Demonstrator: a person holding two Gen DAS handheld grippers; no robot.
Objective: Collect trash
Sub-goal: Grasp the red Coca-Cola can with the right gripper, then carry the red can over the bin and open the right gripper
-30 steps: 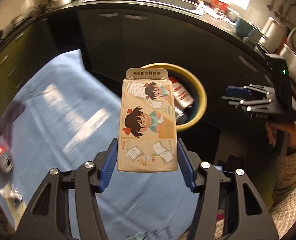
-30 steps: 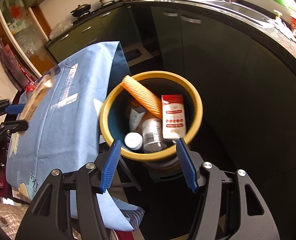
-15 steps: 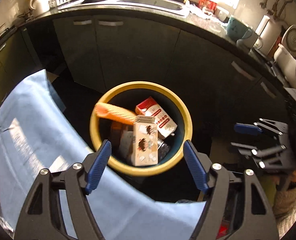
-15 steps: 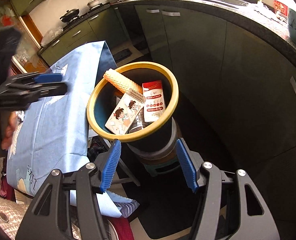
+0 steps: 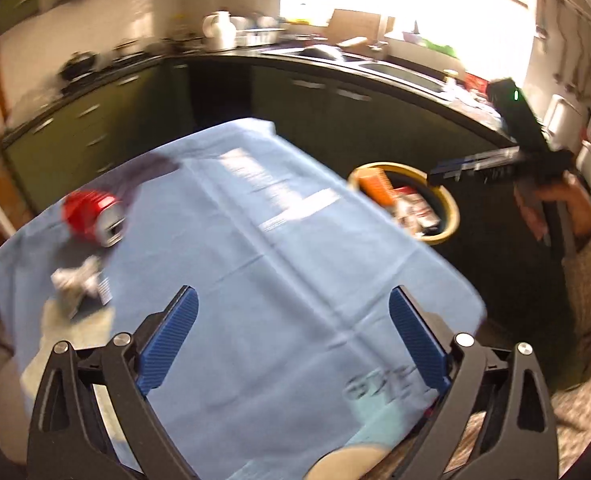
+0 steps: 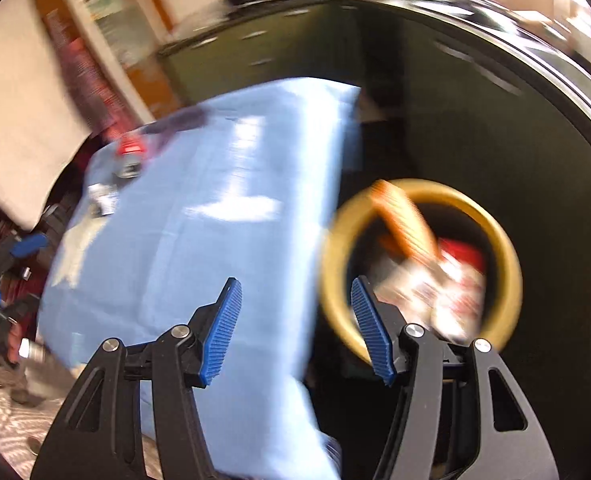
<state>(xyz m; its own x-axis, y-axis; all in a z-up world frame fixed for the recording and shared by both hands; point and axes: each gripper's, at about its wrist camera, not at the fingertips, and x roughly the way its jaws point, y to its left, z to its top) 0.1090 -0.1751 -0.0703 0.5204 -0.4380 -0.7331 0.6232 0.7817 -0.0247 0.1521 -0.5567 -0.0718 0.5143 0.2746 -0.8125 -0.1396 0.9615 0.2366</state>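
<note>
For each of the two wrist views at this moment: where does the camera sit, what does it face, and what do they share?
Left wrist: behind the open left gripper, facing the blue cloth, red can, crumpled wrapper; right gripper and hand visible.
Right wrist: behind the open right gripper, blurred, between cloth and yellow-rimmed bin.
Shared: cloth, can, bin.

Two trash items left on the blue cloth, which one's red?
The crushed soda can, red with a silver end, farther back; the crumpled wrapper beside it is white-grey.
</note>
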